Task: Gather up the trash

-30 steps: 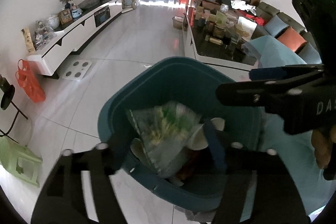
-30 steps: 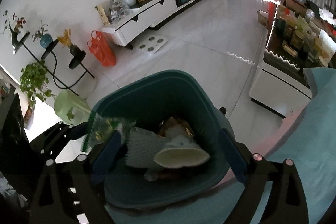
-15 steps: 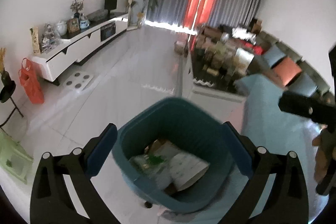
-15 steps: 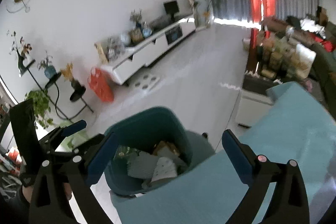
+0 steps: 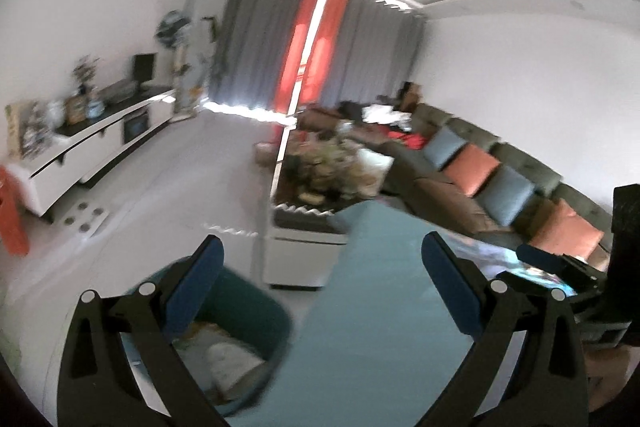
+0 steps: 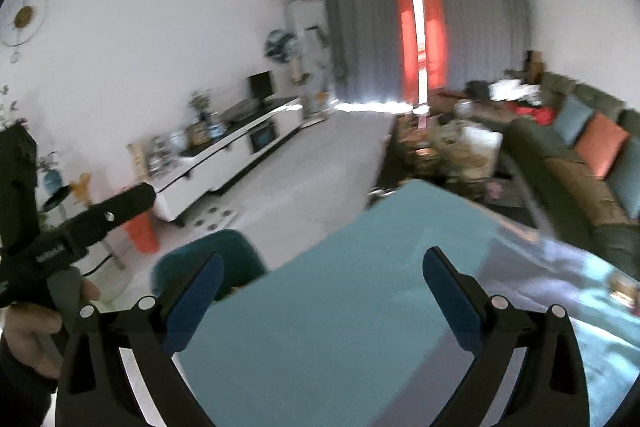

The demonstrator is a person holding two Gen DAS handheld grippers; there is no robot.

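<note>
Teal bin (image 5: pixel 224 339) sits on the floor beside our counter (image 6: pixel 360 307), trash inside. Our left tool (image 5: pixel 320 291) and right tool (image 6: pixel 320 291) are both spread and empty; next, we judge, comes finding another scrap.

The trash bin (image 5: pixel 256 311) at near left is dark teal and holds pale, whitish crumpled trash (image 5: pixel 230 361), beside a light teal tabletop (image 6: pixel 360 307). Both the left gripper (image 5: pixel 322 267) and the right gripper (image 6: pixel 322 279) are black with blue finger pads (image 5: pixel 450 289). At the far end grey curtains (image 5: pixel 360 55) flank an orange-red strip, and the dark olive sofa (image 5: pixel 452 183) on the right carries alternating blue-grey and orange cushions.
</note>
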